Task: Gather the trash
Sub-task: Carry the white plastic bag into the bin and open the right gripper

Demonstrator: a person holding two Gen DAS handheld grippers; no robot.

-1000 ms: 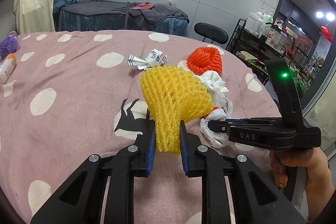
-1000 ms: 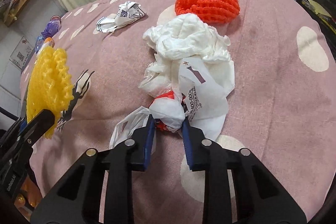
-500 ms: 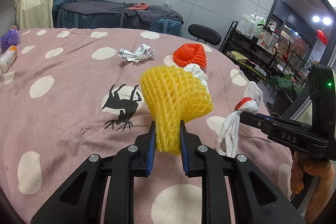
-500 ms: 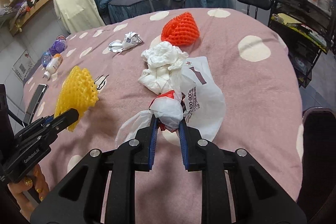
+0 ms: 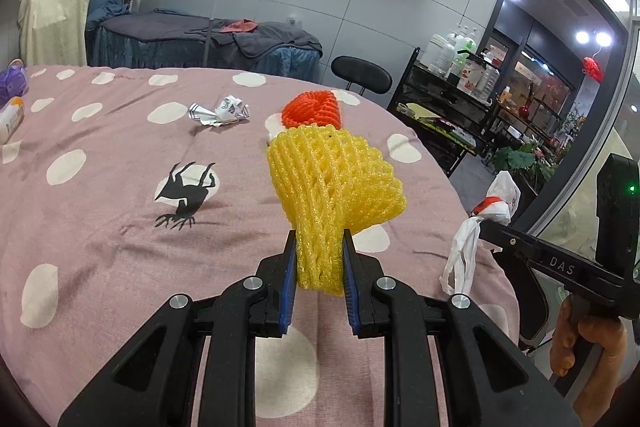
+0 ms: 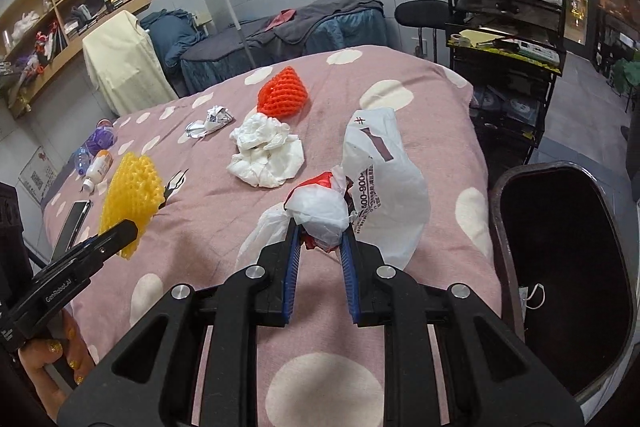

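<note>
The left gripper (image 5: pixel 319 269) is closed on the narrow, gathered end of a yellow foam fruit net (image 5: pixel 334 187), so the wider mesh flares out ahead of the fingers and hangs clear of the bed (image 5: pixel 100 227) — a pinch at the neck is probably the only firm purchase on something so springy. The right gripper (image 6: pixel 319 247) is clamped on the knotted part of a white plastic bag (image 6: pixel 372 191) with red print, and the loose body of the bag billows upward and to the right while its handles trail down the left side; holding the knot keeps the limp film bunched together.

Both items are lifted off the pink polka-dot cover, and the dark trash bin (image 6: pixel 560 267) stands just beside the bed edge at the right, so the bag is likely closest to being dropped in.

Left on the bed: a crumpled white tissue wad (image 6: pixel 266 155), a red foam net (image 6: pixel 283 93) behind it, and a crumpled printed wrapper (image 6: pixel 210 121) — all apart from each other. Bottles (image 6: pixel 96 159) and a phone (image 6: pixel 72 223) lie near the far left edge.
</note>
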